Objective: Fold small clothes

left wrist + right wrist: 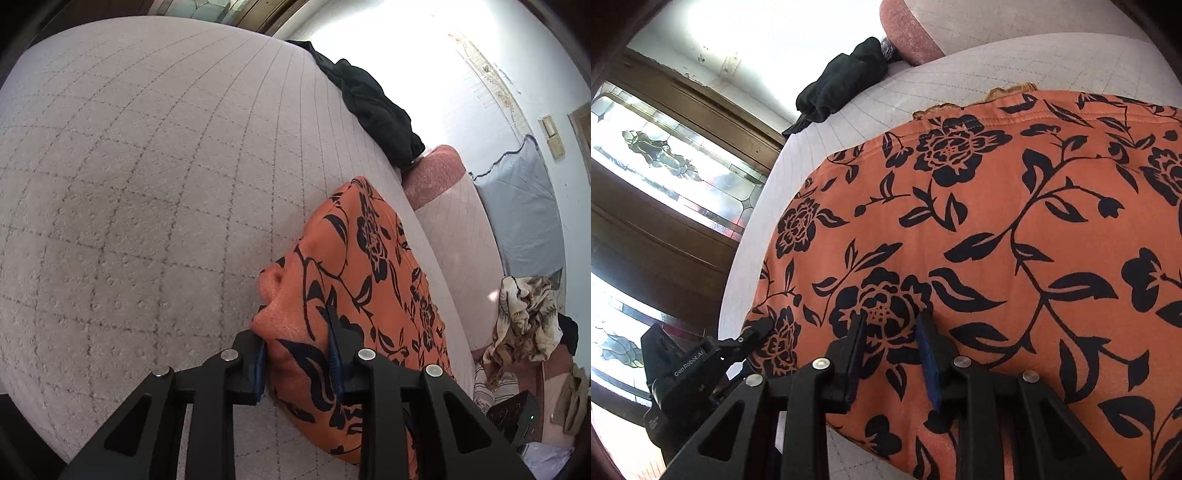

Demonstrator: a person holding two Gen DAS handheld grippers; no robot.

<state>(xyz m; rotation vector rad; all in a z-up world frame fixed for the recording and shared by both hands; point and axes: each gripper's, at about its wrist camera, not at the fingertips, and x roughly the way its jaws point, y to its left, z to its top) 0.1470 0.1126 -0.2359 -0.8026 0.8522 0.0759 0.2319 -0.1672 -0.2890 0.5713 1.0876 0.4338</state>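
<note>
An orange garment with a black flower print (354, 280) lies on the pale quilted cushion (147, 184). My left gripper (297, 354) is shut on a bunched edge of it, low against the cushion. In the right wrist view the same garment (997, 229) spreads wide and flat over the cushion (857, 110). My right gripper (892, 339) is partly closed with a fold of the orange cloth between its fingers. The left gripper (753, 334) shows at the lower left, clamped on the garment's corner.
A crumpled black garment (373, 107) lies at the cushion's far edge, also seen in the right wrist view (842, 81). A red-trimmed armrest (436, 173), a blue cloth (524, 210) and a brown-and-cream cloth pile (524, 317) sit to the right. Glass-panelled wooden doors (665, 166) stand beyond the cushion.
</note>
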